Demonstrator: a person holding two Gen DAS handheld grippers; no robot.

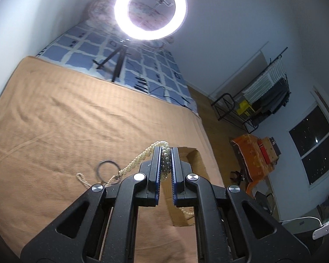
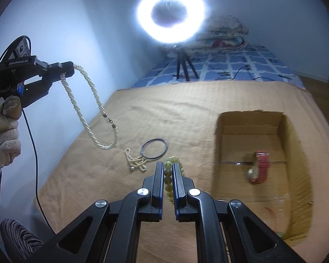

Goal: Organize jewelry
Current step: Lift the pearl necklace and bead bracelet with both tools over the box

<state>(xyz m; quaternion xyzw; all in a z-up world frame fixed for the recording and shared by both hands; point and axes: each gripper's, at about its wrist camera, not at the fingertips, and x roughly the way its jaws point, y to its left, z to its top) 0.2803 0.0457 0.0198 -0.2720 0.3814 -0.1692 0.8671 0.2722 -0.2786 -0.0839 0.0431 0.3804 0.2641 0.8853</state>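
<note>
My left gripper (image 1: 166,151) is shut on a twisted white pearl necklace (image 1: 140,156) and holds it high above the tan blanket; in the right wrist view the left gripper (image 2: 65,71) shows at far left with the necklace (image 2: 94,109) hanging in a long loop. My right gripper (image 2: 168,165) is shut on a yellow-green bead bracelet (image 2: 168,173) just above the blanket. A small pearl piece (image 2: 136,161) and a dark bangle (image 2: 154,149) lie on the blanket ahead. An open cardboard box (image 2: 252,129) at right holds a red watch (image 2: 260,169).
A tan blanket (image 2: 164,114) covers the bed, with a blue checked sheet (image 2: 230,68) beyond. A ring light (image 2: 171,13) on a tripod stands at the far end. The wall runs along the left. A black cable (image 2: 33,153) hangs from the left gripper.
</note>
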